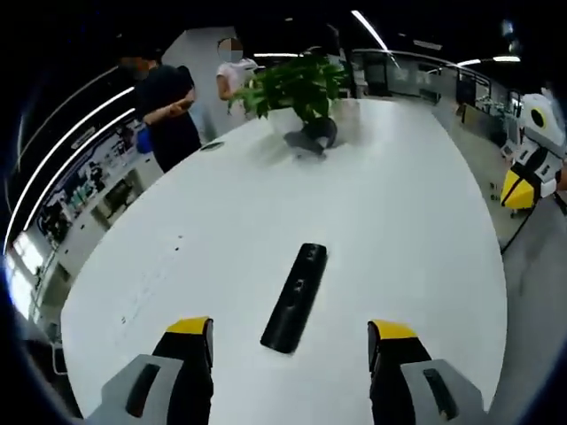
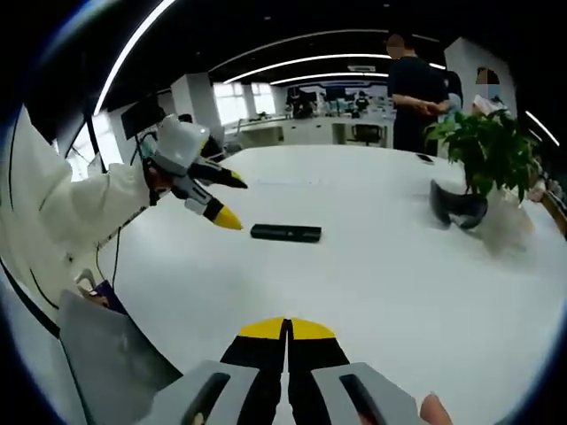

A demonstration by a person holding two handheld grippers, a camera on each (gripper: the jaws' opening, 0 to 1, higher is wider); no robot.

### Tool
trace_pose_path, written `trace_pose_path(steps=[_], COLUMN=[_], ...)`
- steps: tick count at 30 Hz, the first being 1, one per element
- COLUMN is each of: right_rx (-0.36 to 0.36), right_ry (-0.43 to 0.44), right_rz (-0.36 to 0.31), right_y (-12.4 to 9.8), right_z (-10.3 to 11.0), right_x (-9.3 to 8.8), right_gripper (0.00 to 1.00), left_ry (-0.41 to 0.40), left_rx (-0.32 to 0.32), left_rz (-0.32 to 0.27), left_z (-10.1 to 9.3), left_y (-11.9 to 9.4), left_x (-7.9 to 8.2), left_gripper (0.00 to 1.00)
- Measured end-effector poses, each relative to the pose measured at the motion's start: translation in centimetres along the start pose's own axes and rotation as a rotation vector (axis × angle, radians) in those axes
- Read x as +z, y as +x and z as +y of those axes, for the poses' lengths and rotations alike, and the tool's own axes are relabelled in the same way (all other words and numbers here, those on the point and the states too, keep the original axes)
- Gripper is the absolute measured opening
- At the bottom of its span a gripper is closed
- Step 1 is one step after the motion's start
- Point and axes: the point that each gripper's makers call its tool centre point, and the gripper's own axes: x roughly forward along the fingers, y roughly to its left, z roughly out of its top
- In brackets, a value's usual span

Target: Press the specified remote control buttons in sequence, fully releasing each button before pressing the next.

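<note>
A black remote control (image 1: 296, 297) lies on the white table (image 1: 390, 221), slanted, just ahead of my left gripper (image 1: 291, 343). That gripper is open, its yellow-tipped jaws set wide on either side of the remote's near end, above it and not touching. In the right gripper view the same remote (image 2: 285, 233) lies flat further out on the table (image 2: 372, 283). My right gripper (image 2: 287, 329) is shut with nothing between its jaws, well short of the remote. The left gripper (image 2: 215, 197) enters from the left, held in a white sleeve, its jaws apart near the remote's left end.
A potted green plant (image 1: 301, 93) in a dark pot stands at the table's far end, also seen as the plant (image 2: 483, 164) at right. Two people (image 1: 168, 106) stand beyond the table. A small dark object (image 1: 211, 146) lies near the far edge.
</note>
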Motion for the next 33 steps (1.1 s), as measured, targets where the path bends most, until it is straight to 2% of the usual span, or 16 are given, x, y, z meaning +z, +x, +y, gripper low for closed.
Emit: trace_pose_path(steps=[3,7,12,14,17,26,28,33], right_rx=[-0.001,-0.013,-0.021,-0.019,-0.022,-0.032,-0.029,-0.021], right_ry=[0.009,0.012,0.032,0.041,0.041,0.056,0.054,0.049], right_rz=[0.009,0.010,0.024,0.036,0.036,0.025,0.031,0.039], right_y=[0.0,-0.3,-0.4,-0.4,-0.4,-0.5,-0.5,-0.4], right_z=[-0.4,-0.9,-1.5,-1.7,-1.8,-2.6,-2.6,-2.5], right_x=[-0.3,-0.5,-1.0,-1.3,-1.2,-0.9,-1.1,-1.1], right_gripper=[0.00,0.00,0.00,0.00,0.00,0.00,0.00,0.00], left_ry=[-0.009,-0.028,-0.038,-0.014,0.063,0.066,0.073,0.091], left_rx=[-0.067,-0.112,-0.197,-0.212,-0.220,-0.268,-0.262,-0.273], left_rz=[0.039,0.068,0.132,0.163,0.212,0.275,0.267,0.276], left_z=[-0.3,0.0,-0.1,0.0,0.3,0.4,0.7,0.8], left_y=[1.4,2.9,4.3,4.9,5.5,7.3,7.2,7.2], left_x=[-0.2,-0.3,-1.2,-1.6,-2.4,-3.9,-3.5,-3.6], left_gripper=[0.71,0.63,0.59,0.60,0.62,0.60,0.56,0.54])
